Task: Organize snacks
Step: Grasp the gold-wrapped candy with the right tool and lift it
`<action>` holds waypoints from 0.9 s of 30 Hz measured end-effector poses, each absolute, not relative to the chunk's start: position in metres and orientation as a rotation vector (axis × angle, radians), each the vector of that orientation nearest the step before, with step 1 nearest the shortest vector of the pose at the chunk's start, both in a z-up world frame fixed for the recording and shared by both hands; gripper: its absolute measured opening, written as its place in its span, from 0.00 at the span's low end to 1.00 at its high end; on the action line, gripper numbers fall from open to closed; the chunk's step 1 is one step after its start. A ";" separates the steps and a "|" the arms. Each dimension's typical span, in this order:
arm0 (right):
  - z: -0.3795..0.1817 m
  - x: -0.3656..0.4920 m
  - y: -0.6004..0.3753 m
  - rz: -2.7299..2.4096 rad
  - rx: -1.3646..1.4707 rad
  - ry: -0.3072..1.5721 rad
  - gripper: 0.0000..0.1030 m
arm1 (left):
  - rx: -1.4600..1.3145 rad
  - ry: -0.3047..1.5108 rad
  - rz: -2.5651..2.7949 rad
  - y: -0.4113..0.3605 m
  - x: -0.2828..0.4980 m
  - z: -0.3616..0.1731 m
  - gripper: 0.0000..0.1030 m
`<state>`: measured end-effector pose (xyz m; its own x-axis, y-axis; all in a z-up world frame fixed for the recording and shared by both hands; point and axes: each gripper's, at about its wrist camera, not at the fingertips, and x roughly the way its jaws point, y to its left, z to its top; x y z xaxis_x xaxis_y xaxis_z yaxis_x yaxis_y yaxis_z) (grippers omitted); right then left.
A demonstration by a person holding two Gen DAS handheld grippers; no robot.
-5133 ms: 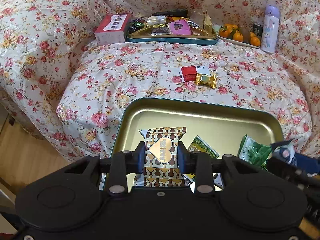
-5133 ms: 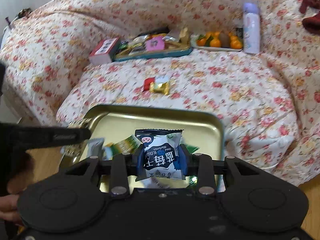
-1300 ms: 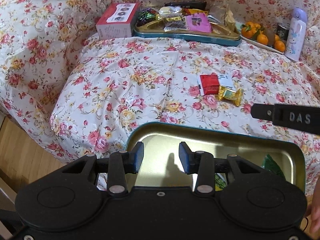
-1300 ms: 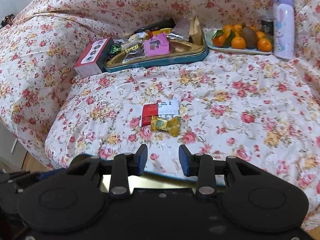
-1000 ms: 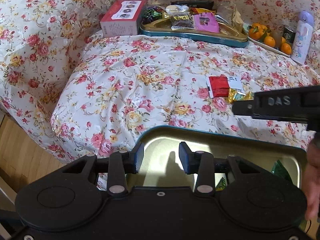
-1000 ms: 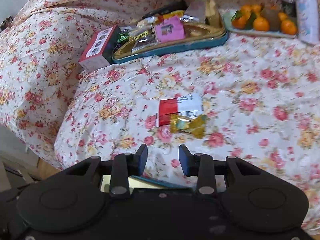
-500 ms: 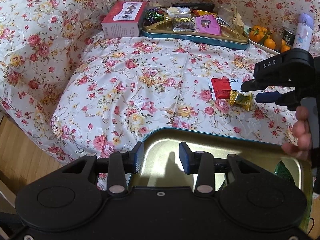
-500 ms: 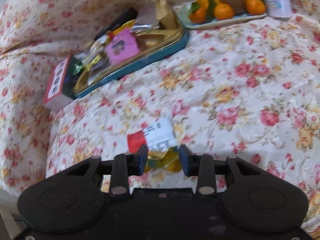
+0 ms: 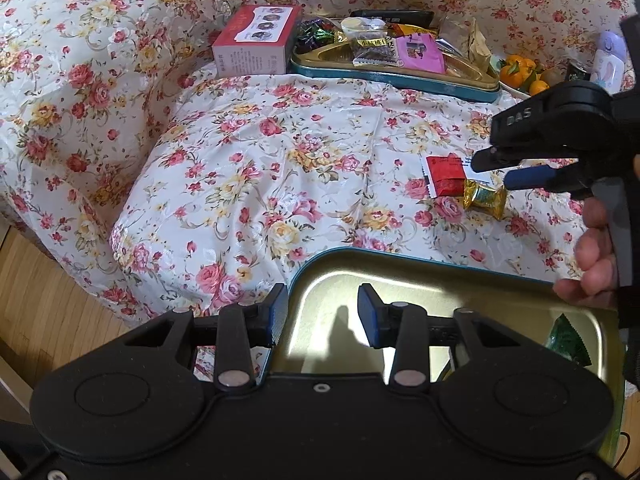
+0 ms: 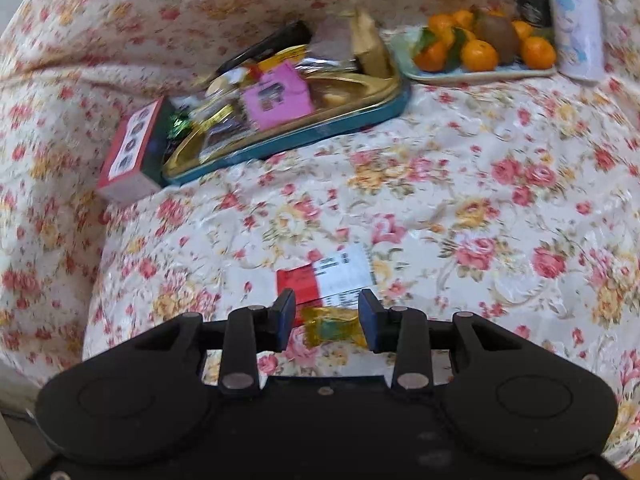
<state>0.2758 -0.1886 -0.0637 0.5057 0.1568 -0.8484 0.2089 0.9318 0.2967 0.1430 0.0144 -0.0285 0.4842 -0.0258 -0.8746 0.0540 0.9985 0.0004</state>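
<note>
The gold-wrapped candy [image 10: 334,330] lies on the flowered sofa cover [image 10: 460,200], and it sits in the gap between the spread fingers of my right gripper [image 10: 326,318]; the pads do not press on it, so that gripper grasps nothing. Touching the candy on its far side is a red and white packet [image 10: 328,274], lying flat, close to my left fingertip. In the left wrist view the same candy [image 9: 484,198] and packet [image 9: 444,176] lie just beyond the near gold tray [image 9: 480,292], with my right hand [image 9: 592,256] hanging over the tray's right end.

My left gripper [image 9: 322,314] is released too, its fingers apart and empty over the near tray's left corner. A green packet [image 9: 566,340] rests in that tray at its right.

Farther back, well apart from the candy, a second gold tray with a teal rim [image 10: 320,132] is crowded with wrappers, a red box [image 10: 128,152] touching its left end. To its right stand a plate of oranges [image 10: 480,74] and a pale bottle [image 10: 574,20].

The cover between the candy and the far tray lies open. On the left it drops over the cushion's edge to a wooden floor [image 9: 44,308].
</note>
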 end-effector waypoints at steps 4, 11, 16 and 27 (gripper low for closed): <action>-0.072 0.282 -0.174 -0.029 0.288 1.066 0.37 | 0.027 1.070 -0.045 0.016 0.142 -0.029 0.47; -0.085 0.280 -0.193 -0.102 0.261 1.108 0.37 | 0.052 1.043 -0.048 0.016 0.143 -0.025 0.47; -0.081 0.274 -0.222 -0.180 0.272 1.093 0.37 | 0.054 1.036 -0.060 0.012 0.148 -0.022 0.47; -0.061 0.262 -0.253 -0.190 0.445 1.048 0.37 | 0.089 1.022 -0.082 0.003 0.150 -0.018 0.47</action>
<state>0.2624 -0.2533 -0.0613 0.4928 0.0583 -0.8682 0.3587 0.8954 0.2637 0.1505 0.0030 -0.0179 0.5189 -0.0269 -0.8544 0.1098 0.9933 0.0355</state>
